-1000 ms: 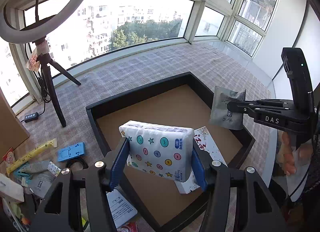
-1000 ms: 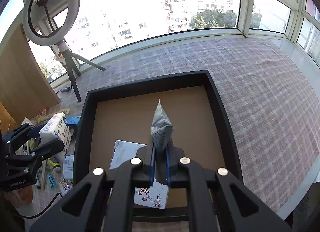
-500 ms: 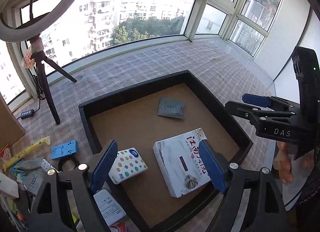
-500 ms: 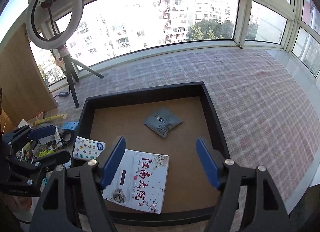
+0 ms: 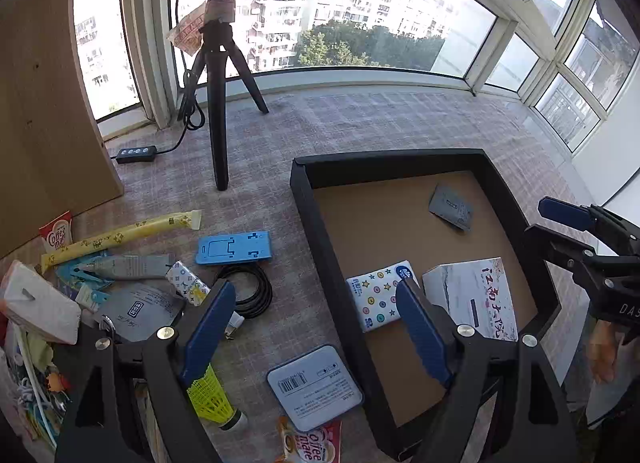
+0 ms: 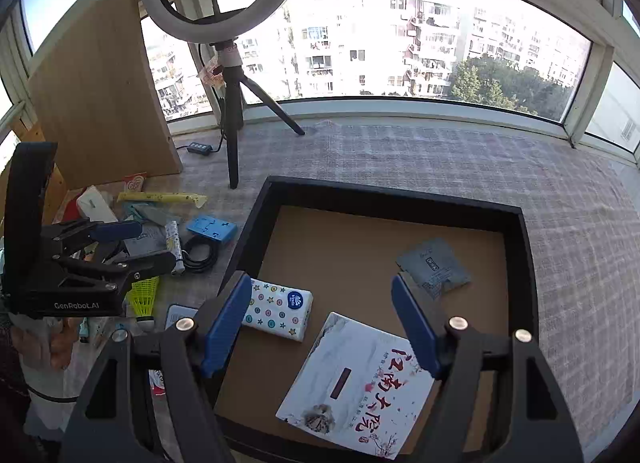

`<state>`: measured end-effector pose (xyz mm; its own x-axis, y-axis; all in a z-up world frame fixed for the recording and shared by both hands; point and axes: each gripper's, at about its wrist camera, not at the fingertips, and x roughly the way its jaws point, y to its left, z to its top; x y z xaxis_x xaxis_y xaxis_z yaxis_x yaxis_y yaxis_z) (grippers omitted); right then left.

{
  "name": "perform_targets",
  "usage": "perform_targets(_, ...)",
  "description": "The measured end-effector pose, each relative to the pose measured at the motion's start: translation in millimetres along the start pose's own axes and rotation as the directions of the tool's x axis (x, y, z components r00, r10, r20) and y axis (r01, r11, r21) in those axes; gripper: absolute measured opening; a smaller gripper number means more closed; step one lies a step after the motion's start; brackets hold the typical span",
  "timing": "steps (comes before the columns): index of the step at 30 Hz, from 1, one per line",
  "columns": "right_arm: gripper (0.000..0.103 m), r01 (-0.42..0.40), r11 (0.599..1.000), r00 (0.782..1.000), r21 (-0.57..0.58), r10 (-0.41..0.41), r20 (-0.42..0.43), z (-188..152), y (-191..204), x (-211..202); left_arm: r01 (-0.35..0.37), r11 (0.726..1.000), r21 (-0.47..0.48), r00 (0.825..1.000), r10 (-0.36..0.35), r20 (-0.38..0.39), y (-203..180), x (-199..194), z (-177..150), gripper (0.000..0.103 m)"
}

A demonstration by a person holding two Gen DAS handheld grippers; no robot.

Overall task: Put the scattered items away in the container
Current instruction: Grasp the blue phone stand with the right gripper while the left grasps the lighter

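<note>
The black tray (image 5: 304, 183) with a brown floor holds a star-patterned tissue pack (image 5: 376, 295), a white box with red script (image 5: 476, 295) and a grey pouch (image 5: 450, 207). My left gripper (image 5: 312, 291) is open and empty, over the tray's left rim and the cloth beside it. To its left lie a blue phone stand (image 5: 234, 247), a black cable coil (image 5: 248, 289), a yellow shuttlecock (image 5: 210, 399), a flat tin (image 5: 314, 381) and a long yellow packet (image 5: 120, 231). My right gripper (image 6: 320, 283) is open and empty above the tray (image 6: 400, 199), between the tissue pack (image 6: 276, 309) and the pouch (image 6: 434, 269).
A ring-light tripod (image 5: 218, 111) stands behind the scattered pile, its cable running to a power strip (image 5: 134, 153). A wooden board (image 5: 40, 103) leans at the left. More small packets and clips crowd the far left. Windows close off the back.
Both grippers opened: the left let go of the tissue pack and the right let go of the grey pouch, and both now lie in the tray. The left view swung left toward the pile.
</note>
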<state>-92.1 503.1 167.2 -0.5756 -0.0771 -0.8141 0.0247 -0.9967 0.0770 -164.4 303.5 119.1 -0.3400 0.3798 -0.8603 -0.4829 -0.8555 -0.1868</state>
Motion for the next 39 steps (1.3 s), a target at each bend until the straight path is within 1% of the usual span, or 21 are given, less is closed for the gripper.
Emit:
perform_targets(2, 0.068, -0.028, 0.998, 0.999, -0.052, 0.027, -0.027, 8.8, 16.7, 15.5, -0.025, 0.998, -0.059, 0.999, 0.023, -0.027, 21.8, 5.5, -1.2, 0.079)
perform_targets(3, 0.062, -0.049, 0.996, 0.998, -0.073, 0.045, -0.044, 13.8, 24.8, 24.8, -0.038, 0.995, -0.088, 0.998, 0.034, -0.043, 31.9, 9.6, -1.8, 0.078)
perform_targets(4, 0.059, -0.072, 0.993, 0.996, -0.091, 0.066, -0.065, 18.4, 32.7, 34.5, -0.045, 0.992, -0.114, 0.998, 0.039, -0.058, 40.3, 13.2, -2.7, 0.076)
perform_targets(5, 0.052, -0.091, 0.990, 0.993, -0.106, 0.082, -0.086, 22.9, 40.0, 43.9, -0.046, 0.989, -0.139, 0.997, 0.036, -0.073, 48.5, 17.0, -3.6, 0.073)
perform_targets(7, 0.048, -0.123, 0.982, 0.986, -0.142, 0.105, -0.127, 30.8, 56.3, 63.6, -0.050, 0.982, -0.181, 0.995, 0.034, -0.095, 60.5, 23.4, -4.8, 0.072)
perform_targets(9, 0.047, -0.143, 0.971, 0.981, -0.191, 0.113, -0.160, 38.0, 71.9, 81.5, -0.059, 0.976, -0.209, 0.993, 0.037, -0.108, 68.2, 28.7, -4.2, 0.072)
perform_targets(11, 0.043, -0.157, 0.957, 0.977, -0.242, 0.115, -0.181, 44.0, 85.7, 95.8, -0.066, 0.972, -0.226, 0.992, 0.039, -0.122, 73.1, 35.0, -2.7, 0.069)
perform_targets(14, 0.039, -0.193, 0.940, 0.966, -0.281, 0.131, -0.222, 53.4, 100.2, 118.2, -0.080, 0.967, -0.241, 0.989, 0.046, -0.143, 76.3, 45.0, -1.1, 0.067)
perform_targets(17, 0.038, -0.213, 0.928, 0.958, -0.306, 0.138, -0.250, 59.2, 108.8, 135.4, -0.088, 0.966, -0.244, 0.986, 0.051, -0.157, 76.5, 55.1, -0.6, 0.065)
perform_targets(19, 0.037, -0.229, 0.921, 0.953, -0.316, 0.146, -0.266, 62.9, 112.3, 144.9, -0.100, 0.965, -0.244, 0.984, 0.060, -0.167, 76.3, 61.1, -0.5, 0.059)
perform_targets(23, 0.037, -0.243, 0.915, 0.947, -0.322, 0.152, -0.284, 68.5, 111.1, 158.1, -0.104, 0.962, -0.254, 0.982, 0.058, -0.181, 79.0, 71.0, -1.1, 0.058)
perform_targets(31, 0.036, -0.238, 0.914, 0.942, -0.328, 0.135, -0.308, 77.3, 106.6, 176.7, -0.121, 0.965, -0.233, 0.980, 0.078, -0.185, 78.6, 77.6, -0.7, 0.058)
perform_targets(33, 0.033, -0.230, 0.915, 0.942, -0.331, 0.123, -0.314, 79.9, 106.5, 181.6, -0.122, 0.967, -0.224, 0.979, 0.079, -0.189, 78.1, 78.4, -1.7, 0.056)
perform_targets(35, 0.031, -0.225, 0.913, 0.940, -0.339, 0.111, -0.324, 81.6, 109.5, 187.5, -0.124, 0.967, -0.221, 0.977, 0.081, -0.195, 77.3, 80.0, -3.0, 0.051)
perform_targets(39, 0.031, -0.250, 0.896, 0.921, -0.366, 0.104, -0.375, 80.2, 122.5, 204.1, -0.127, 0.969, -0.212, 0.976, 0.083, -0.204, 74.5, 84.2, -4.6, 0.049)
